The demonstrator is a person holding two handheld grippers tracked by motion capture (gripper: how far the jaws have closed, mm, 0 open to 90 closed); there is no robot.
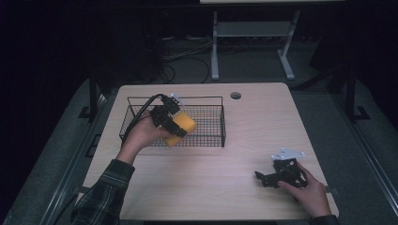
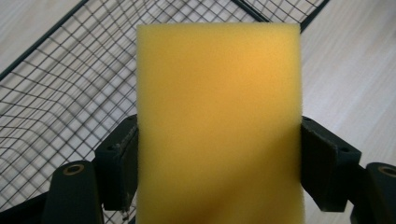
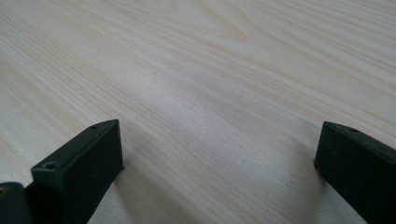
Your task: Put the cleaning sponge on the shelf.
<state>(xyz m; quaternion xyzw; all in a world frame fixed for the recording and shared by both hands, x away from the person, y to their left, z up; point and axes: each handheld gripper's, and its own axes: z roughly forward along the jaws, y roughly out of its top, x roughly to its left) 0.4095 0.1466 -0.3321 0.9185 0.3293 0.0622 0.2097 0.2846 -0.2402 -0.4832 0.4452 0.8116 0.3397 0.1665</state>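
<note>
The left gripper [image 1: 174, 123] pinches a yellow sponge [image 1: 180, 128] between its jaws, one black jaw pressed against each long side of the block. In the left gripper view the sponge [image 2: 218, 121] stands upright between those jaws, its flat foam face turned to the camera and its top edge rising well above them. The person's left hand [image 1: 143, 133] carries the gripper over the black wire basket [image 1: 213, 136], which sits on the left half of the light wooden table [image 1: 211, 187], nearer the far edge than the near one. The sponge hangs above the basket's near rim, partly over its mesh floor; whether it touches the wire cannot be told. A black cable [image 1: 141, 110] loops from the gripper over the basket's left end.

The right gripper [image 1: 265, 179] rests low near the table's near right corner, held by the right hand [image 1: 307, 190], with a grey three-cornered plate [image 1: 287, 153] on top. In the right gripper view its jaws stand spread wide apart, with bare wood grain [image 3: 210, 93] between them.
</note>
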